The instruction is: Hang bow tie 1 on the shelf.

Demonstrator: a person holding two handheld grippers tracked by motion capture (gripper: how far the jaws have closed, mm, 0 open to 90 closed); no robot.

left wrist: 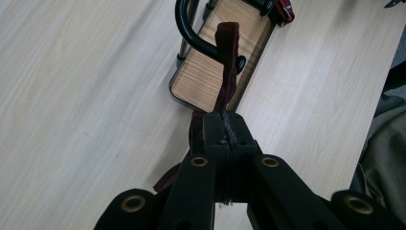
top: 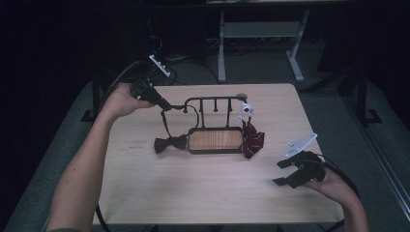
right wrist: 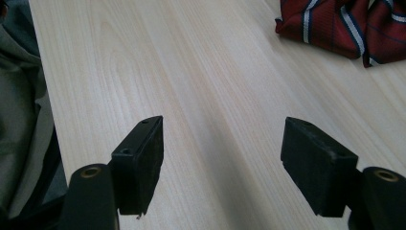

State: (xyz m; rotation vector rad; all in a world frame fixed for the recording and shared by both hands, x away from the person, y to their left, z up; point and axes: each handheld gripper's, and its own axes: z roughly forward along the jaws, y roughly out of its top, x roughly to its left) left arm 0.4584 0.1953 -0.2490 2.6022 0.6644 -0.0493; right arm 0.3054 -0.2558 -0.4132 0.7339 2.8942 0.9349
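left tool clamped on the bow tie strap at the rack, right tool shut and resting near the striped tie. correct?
Not quite: the right tool is open, jaws wide apart over bare table, as the right gripper view shows. The left tool is clamped on the bow tie strap at the rack; the striped tie lies nearby.

Two black grippers are seen, the left gripper (top: 164, 103) and the right gripper (top: 283, 172). Each is made of flat black bars joined with round brass-coloured rivets. Square black pads (right wrist: 139, 160) are fitted at the tips. A grey three-cornered plate (top: 300, 144) is fixed on the right one, and a black cable is trailed behind it. The forearms are bare.
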